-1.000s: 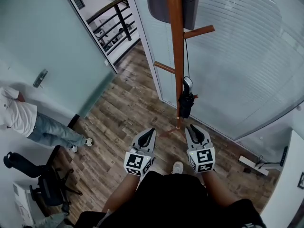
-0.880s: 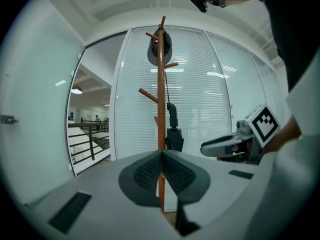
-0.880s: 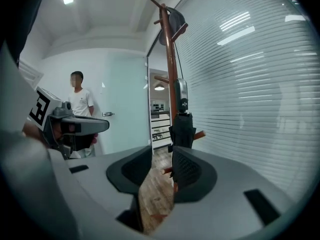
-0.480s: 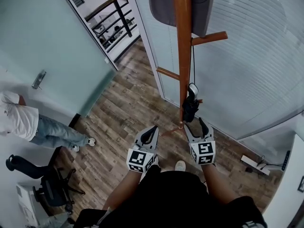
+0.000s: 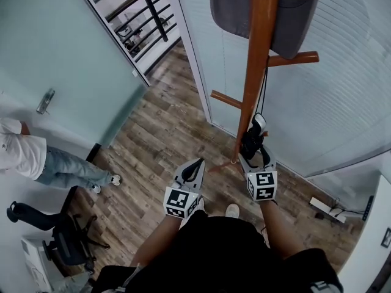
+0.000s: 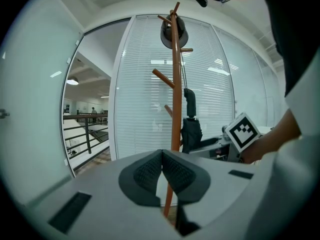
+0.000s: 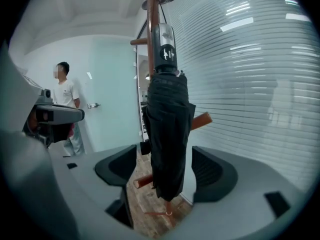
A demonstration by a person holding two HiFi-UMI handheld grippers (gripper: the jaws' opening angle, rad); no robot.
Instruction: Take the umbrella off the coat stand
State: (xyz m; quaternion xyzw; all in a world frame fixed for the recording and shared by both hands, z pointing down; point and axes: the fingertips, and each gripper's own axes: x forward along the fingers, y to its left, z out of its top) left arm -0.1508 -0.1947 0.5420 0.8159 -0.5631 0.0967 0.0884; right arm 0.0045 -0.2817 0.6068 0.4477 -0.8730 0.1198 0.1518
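Right gripper (image 5: 255, 156) jaws opening around the hanging umbrella (image 7: 167, 134), apparently not pressing it; left gripper (image 6: 162, 173) closed, empty, left of the stand (image 5: 257, 72).

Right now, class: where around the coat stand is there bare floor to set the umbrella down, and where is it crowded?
Bare wood floor lies between the stand's pole and the frosted door. It is crowded beside the pole, where the right gripper, jaws opening, straddles the umbrella.
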